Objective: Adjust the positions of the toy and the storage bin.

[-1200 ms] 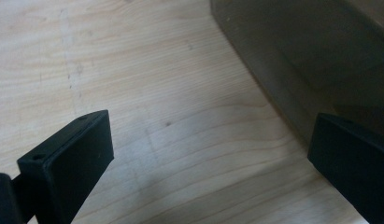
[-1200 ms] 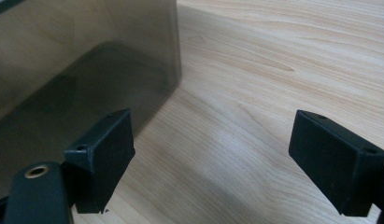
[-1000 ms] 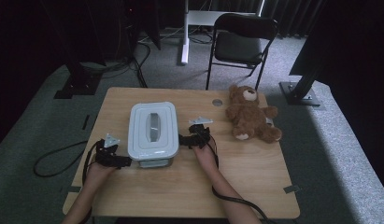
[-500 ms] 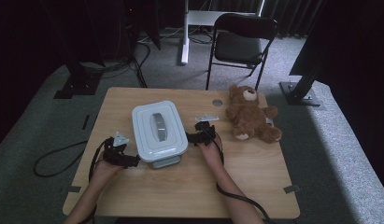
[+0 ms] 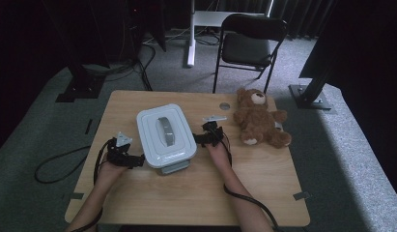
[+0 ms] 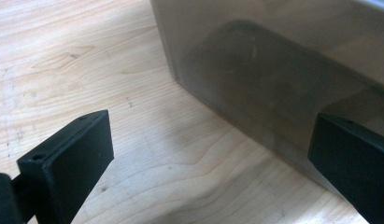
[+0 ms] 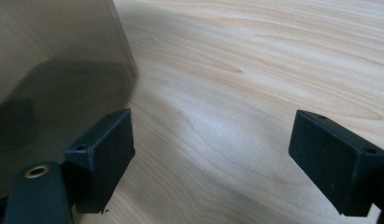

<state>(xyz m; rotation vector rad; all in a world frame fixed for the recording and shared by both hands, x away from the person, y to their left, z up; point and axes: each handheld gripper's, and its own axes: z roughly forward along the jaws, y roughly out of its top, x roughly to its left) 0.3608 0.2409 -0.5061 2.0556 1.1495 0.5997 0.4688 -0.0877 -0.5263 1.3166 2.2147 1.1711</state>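
- Your left gripper (image 5: 124,155) sits at the left side of the grey lidded container (image 5: 165,136), near its front-left corner. Jaws are spread wide with nothing between them.
- In the left gripper view, that gripper (image 6: 213,163) looks along the bench (image 6: 87,60) at the container's translucent wall (image 6: 273,79). The right-hand jaw is up against or just in front of that wall; contact can't be confirmed. The left-hand jaw is over bare wood.
- Your right gripper (image 5: 205,137) is at the container's right side, just beside its edge. Jaws are also wide and empty.
- In the right gripper view, that gripper (image 7: 213,158) has the container wall (image 7: 54,70) at the left of the frame, behind the left-hand jaw. The other jaw is over open bench (image 7: 273,56).
- The container stands on the bench (image 5: 186,193) left of centre, lid on, with a darker grey handle (image 5: 164,130) along the lid's middle. It sits skewed to the bench edges, between your two hands.
- A brown teddy bear (image 5: 259,123) lies on the bench right of the right gripper, apart from it, head toward the far edge.
- A small round grey disc (image 5: 225,106) is set in the bench near the far edge, beside the bear's head.
- A black folding chair (image 5: 249,43) stands on the floor beyond the bench.
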